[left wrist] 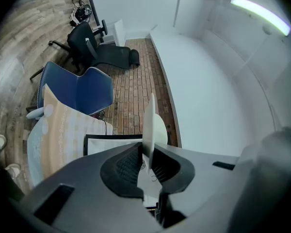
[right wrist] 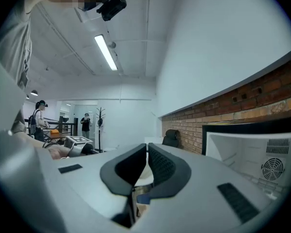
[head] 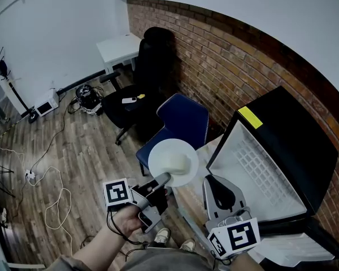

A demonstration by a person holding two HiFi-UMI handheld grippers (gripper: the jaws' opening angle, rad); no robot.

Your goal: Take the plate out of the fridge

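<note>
A round white plate [head: 170, 158] with a pale lump [head: 179, 163] on it hangs in the air left of the fridge, above a blue chair. My left gripper [head: 164, 178] is shut on its near rim. In the left gripper view the plate [left wrist: 149, 125] stands edge-on between the pads of that gripper [left wrist: 146, 152]. The black mini fridge [head: 288, 145] stands at the right with its white inside [head: 254, 171] showing. My right gripper [head: 211, 180] sits just right of the plate, in front of the fridge. In its own view that gripper [right wrist: 147, 148] is shut and empty.
A blue chair [head: 183, 120] stands under the plate, with a black office chair [head: 141, 78] and a white table [head: 117, 47] behind it. A brick wall [head: 226, 61] runs behind the fridge. Cables [head: 51, 174] lie on the wooden floor at the left. A striped cloth [left wrist: 63, 130] lies below.
</note>
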